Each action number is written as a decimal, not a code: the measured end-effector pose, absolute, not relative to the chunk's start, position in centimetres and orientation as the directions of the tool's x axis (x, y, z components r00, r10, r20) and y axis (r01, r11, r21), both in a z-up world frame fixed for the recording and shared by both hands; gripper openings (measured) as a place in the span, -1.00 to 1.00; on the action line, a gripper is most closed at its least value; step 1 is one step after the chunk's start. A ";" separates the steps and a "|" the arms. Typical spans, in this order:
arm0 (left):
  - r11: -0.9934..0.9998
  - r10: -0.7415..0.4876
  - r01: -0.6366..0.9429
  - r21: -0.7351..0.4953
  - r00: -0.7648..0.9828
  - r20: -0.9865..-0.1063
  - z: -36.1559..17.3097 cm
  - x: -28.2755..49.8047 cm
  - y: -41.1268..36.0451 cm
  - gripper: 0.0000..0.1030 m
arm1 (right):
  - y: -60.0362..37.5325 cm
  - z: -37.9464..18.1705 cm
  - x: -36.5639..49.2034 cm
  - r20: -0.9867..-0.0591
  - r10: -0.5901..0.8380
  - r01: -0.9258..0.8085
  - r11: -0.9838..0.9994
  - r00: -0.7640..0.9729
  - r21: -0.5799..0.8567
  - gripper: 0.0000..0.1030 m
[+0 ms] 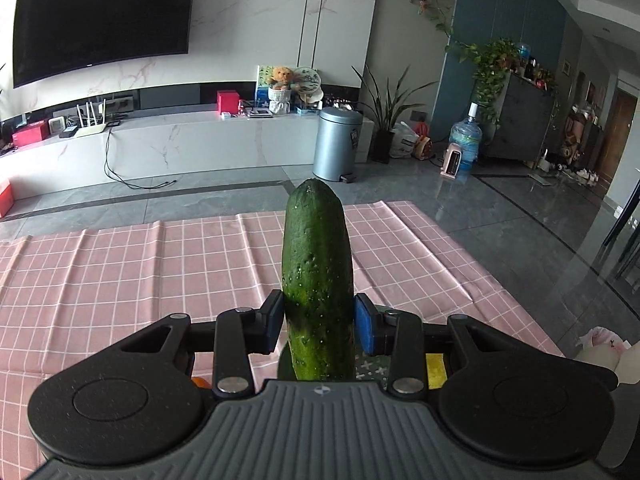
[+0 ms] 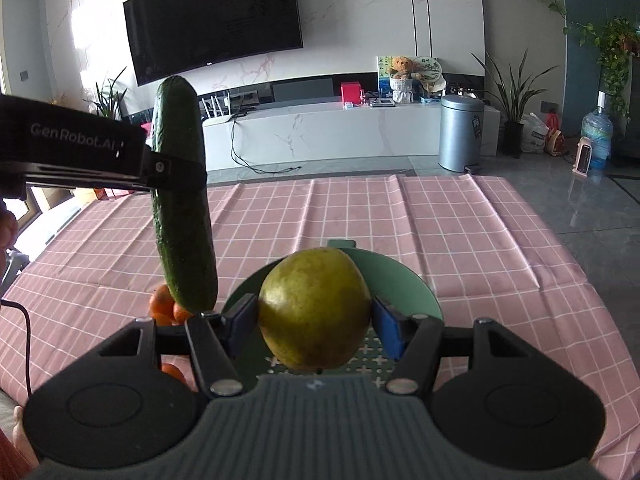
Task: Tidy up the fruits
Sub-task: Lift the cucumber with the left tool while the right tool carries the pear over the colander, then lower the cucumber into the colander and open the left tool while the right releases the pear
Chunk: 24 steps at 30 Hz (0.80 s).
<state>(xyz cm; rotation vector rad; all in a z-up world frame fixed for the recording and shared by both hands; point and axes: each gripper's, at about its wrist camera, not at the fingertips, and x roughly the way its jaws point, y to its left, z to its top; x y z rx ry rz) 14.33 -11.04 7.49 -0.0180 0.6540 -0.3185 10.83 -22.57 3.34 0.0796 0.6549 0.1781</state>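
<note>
The cucumber (image 1: 318,280) is held upright in the left claw (image 1: 318,322), clamped at about its middle, clear above the pink-checked table (image 1: 120,280). It is judged stiff, fairly light and bumpy-skinned, so a mid-length hold should keep it from tipping. The pear (image 2: 314,314) is gripped across its widest part by the right claw (image 2: 314,320), above the green bowl (image 2: 404,284). It is judged heavier, smooth and easily bruised; only moderate pressure is advised.
</note>
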 end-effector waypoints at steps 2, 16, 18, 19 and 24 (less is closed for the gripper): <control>0.949 -0.298 0.295 -0.110 0.733 -0.612 6.6 15.3 -11.8 -0.18 | -22.8 2.7 11.7 -0.624 0.184 -0.140 0.983 0.760 0.119 0.16; 0.946 -0.269 0.317 -0.072 0.638 -0.722 2.0 17.3 -13.8 -0.18 | -22.3 -2.1 16.2 -0.753 0.183 -0.216 0.975 0.632 0.056 0.15; 0.945 -0.261 0.319 -0.064 0.624 -0.737 1.4 17.5 -14.1 -0.18 | -22.2 -2.6 16.6 -0.766 0.185 -0.229 0.972 0.616 0.051 0.15; 0.945 -0.259 0.320 -0.064 0.618 -0.742 1.1 17.6 -14.1 -0.18 | -22.2 -2.8 16.8 -0.771 0.185 -0.234 0.971 0.609 0.049 0.15; 0.945 -0.254 0.319 -0.070 0.582 -0.772 -0.1 18.4 -14.5 -0.18 | -22.1 -3.9 17.6 -0.797 0.177 -0.245 0.969 0.577 0.038 0.15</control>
